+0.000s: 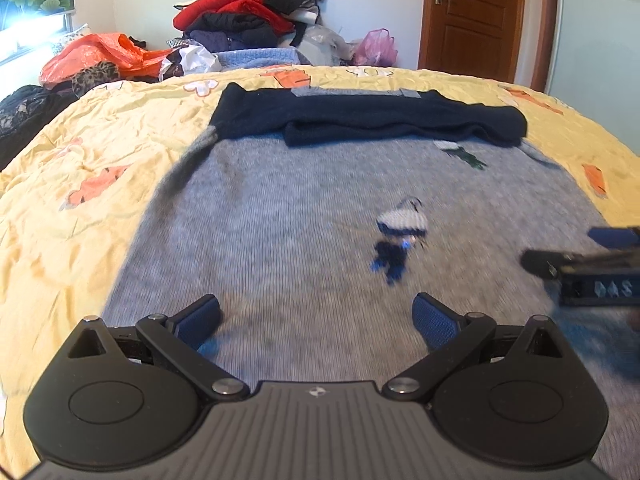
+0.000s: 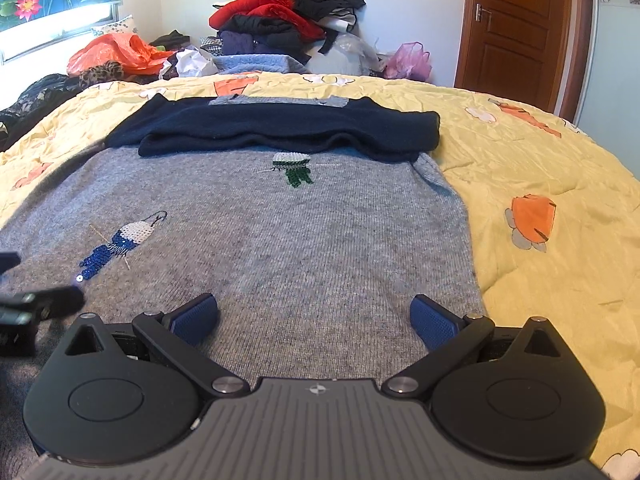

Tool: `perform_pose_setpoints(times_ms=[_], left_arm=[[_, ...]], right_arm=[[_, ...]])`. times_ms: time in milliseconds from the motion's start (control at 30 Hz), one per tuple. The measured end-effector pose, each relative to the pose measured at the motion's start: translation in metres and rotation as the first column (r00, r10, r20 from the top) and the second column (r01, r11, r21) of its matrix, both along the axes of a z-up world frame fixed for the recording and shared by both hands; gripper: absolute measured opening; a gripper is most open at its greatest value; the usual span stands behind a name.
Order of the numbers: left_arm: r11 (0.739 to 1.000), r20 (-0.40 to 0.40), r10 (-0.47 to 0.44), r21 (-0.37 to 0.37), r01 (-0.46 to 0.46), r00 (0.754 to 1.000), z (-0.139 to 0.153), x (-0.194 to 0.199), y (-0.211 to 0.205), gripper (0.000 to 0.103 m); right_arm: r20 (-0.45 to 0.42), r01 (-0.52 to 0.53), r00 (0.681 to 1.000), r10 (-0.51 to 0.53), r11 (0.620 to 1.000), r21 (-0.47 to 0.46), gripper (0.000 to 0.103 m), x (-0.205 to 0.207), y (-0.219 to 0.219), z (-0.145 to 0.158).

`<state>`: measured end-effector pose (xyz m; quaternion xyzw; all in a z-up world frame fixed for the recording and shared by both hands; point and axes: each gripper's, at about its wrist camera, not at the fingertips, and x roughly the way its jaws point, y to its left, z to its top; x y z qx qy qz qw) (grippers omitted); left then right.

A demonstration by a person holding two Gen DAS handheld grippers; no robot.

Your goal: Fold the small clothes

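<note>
Bed [image 2: 540, 152], yellow quilt; grey sweater [image 2: 312, 232] spread flat on it, navy sleeves folded across top. Left tool [image 1: 316, 320], right tool [image 2: 314, 318]: both released, empty, over hem; pinch both corners evenly, lift together

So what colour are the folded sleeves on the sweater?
Dark navy sleeves, lying across the grey sweater; the right wrist view shows it best.
</note>
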<state>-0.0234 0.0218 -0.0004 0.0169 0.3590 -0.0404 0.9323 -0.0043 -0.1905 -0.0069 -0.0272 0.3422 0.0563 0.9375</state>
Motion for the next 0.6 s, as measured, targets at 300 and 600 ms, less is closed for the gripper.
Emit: perform_pose_setpoints(times_ms=[300,600], left_arm=[[1.000,0.026,-0.019,-0.006,0.019,0.999,-0.003,-0.014,0.003,0.103],[1.000,0.035,-0.017,-0.005,0.017,0.999,-0.004,-0.015,0.003,0.103]], right_arm=[[-0.006,0.017,1.000,-0.017,1.000,-0.011,0.103,-0.009,0.001,0.002],[0.003,-0.031,1.000,0.031,1.000,-0.004,0.103,-0.062,0.001,0.002]])
